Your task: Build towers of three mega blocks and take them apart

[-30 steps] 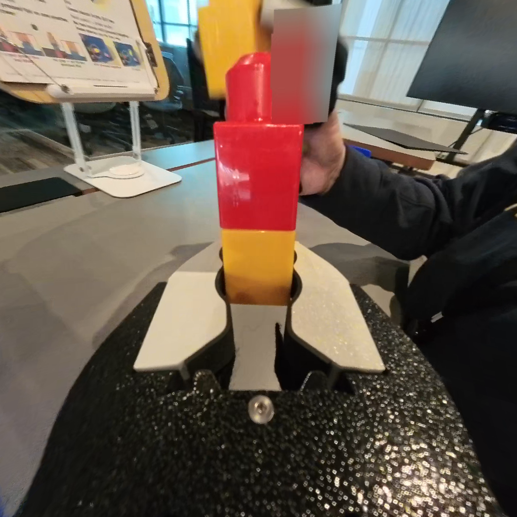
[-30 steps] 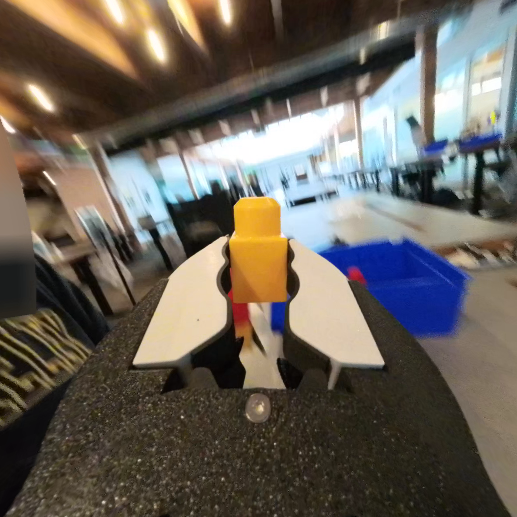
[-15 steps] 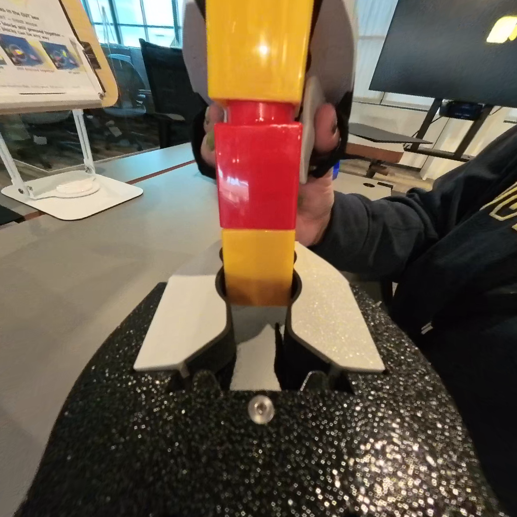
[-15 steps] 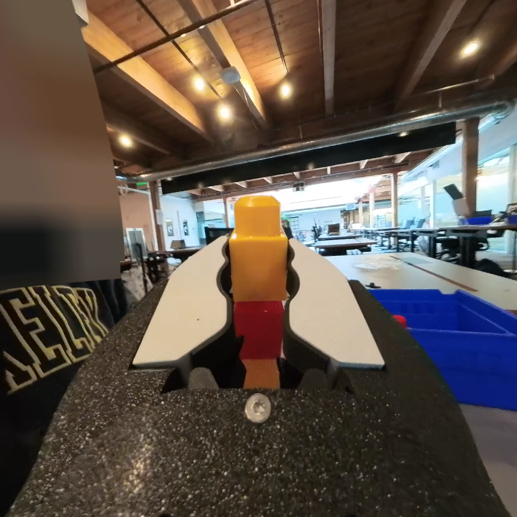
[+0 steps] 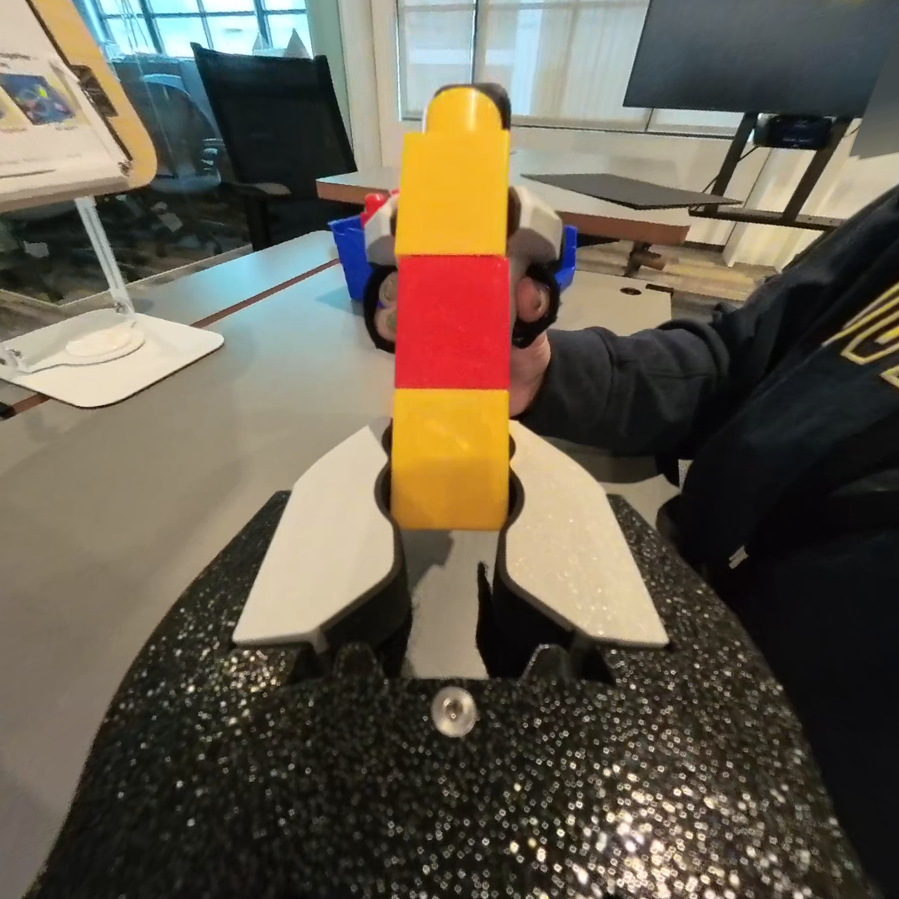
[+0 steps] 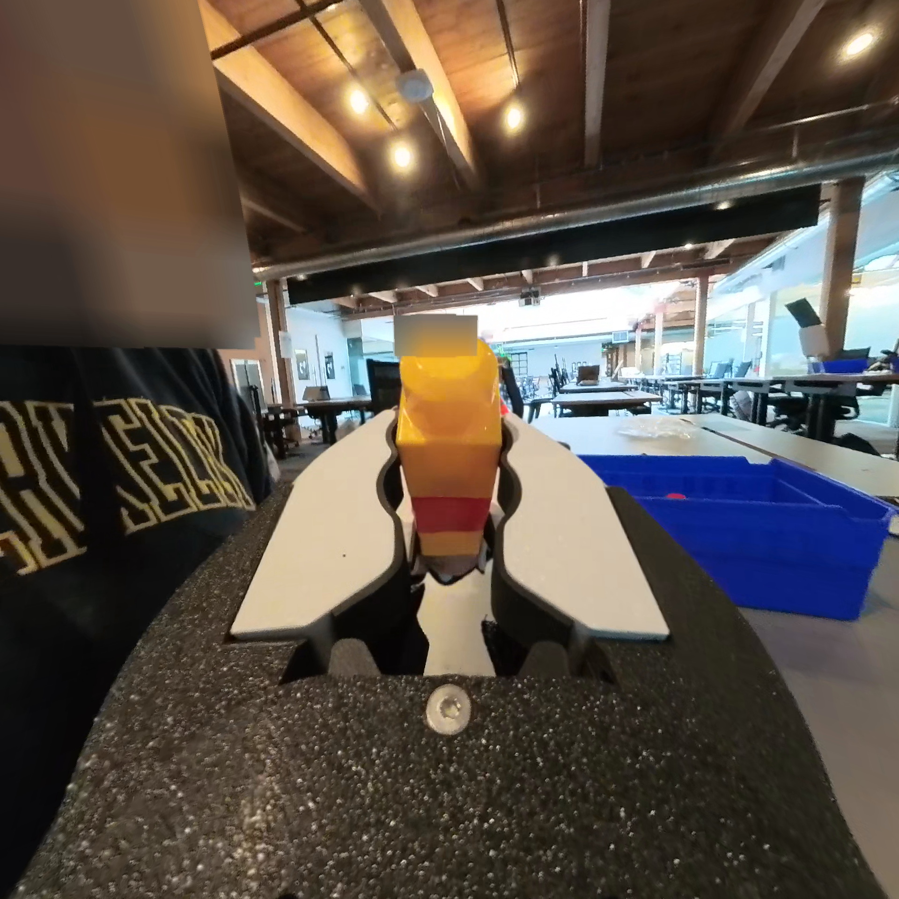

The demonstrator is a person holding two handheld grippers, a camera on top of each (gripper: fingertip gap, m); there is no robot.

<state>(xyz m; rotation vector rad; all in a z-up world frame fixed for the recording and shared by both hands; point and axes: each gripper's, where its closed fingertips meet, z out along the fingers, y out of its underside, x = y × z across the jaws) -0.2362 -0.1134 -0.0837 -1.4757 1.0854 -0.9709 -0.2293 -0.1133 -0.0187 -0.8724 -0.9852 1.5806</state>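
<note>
1. Three mega blocks stand joined as one tower (image 5: 451,311), held up in the air above the grey table (image 5: 121,462).
2. From the bottom up, the tower runs: lower yellow block (image 5: 450,459), red block (image 5: 452,323), upper yellow block (image 5: 455,194) with its round stud on top.
3. The left gripper (image 5: 450,479) is clamped on the lower yellow block, one white finger pressed to each side of it.
4. The right gripper (image 6: 447,462) is closed on the upper yellow block; in the right wrist view the red and lower yellow blocks recede beneath it between the fingers.
5. In the left wrist view the right gripper shows behind the tower, with the person's hand (image 5: 528,335) through its black finger loops and a dark sleeve (image 5: 681,384) leading off to the right.
6. A blue bin (image 6: 739,525) sits on the table just right of the right gripper, with a small red piece (image 6: 675,496) showing inside it.
7. A white document stand (image 5: 104,360) with a printed sheet rests on the table at the left, well apart from the tower.
8. A black chair (image 5: 272,141) and a dark monitor (image 5: 759,53) on a stand lie beyond the table.
</note>
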